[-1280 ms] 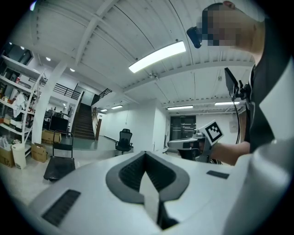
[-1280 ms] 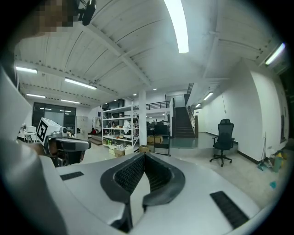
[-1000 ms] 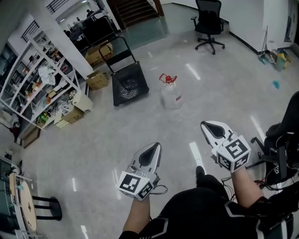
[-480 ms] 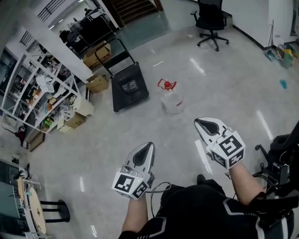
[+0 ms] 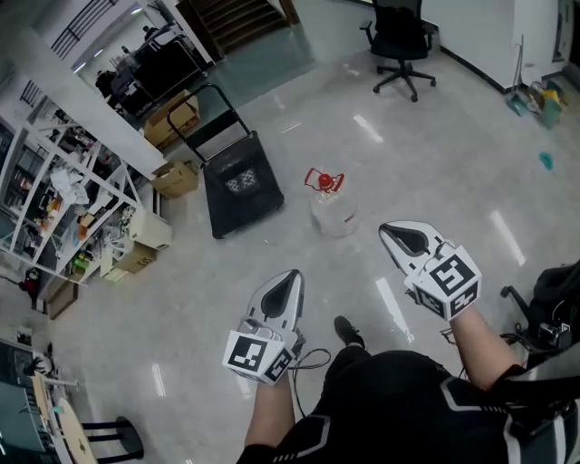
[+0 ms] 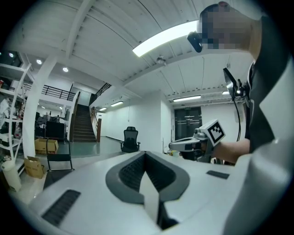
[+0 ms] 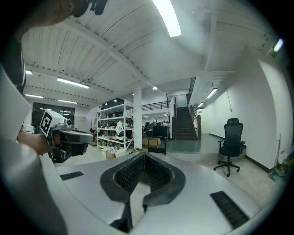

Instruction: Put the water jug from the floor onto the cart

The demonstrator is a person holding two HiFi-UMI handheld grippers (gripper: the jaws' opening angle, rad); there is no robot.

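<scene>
The clear water jug [image 5: 333, 207] with a red cap and handle stands upright on the pale floor in the head view. Just left of it lies the black flat cart [image 5: 241, 186], its upright push handle at the far end. My left gripper [image 5: 292, 275] is held low at the centre and points toward the cart and jug, jaws shut and empty. My right gripper [image 5: 391, 231] is a short way right of and nearer than the jug, also shut with nothing in it. In each gripper view the jaws meet at the tips, left [image 6: 146, 154] and right [image 7: 144, 156]. The jug is hidden in both.
White shelves [image 5: 63, 208] full of clutter and cardboard boxes [image 5: 174, 178] line the left side. A black office chair [image 5: 399, 41] stands at the far right, and stairs [image 5: 231, 23] rise behind the cart. My shoe [image 5: 347, 333] is on the floor between the grippers.
I have walked forward with both grippers. The jug and cart now lie closer, and the jug sits nearer the right gripper's tip. Both grippers stayed shut.
</scene>
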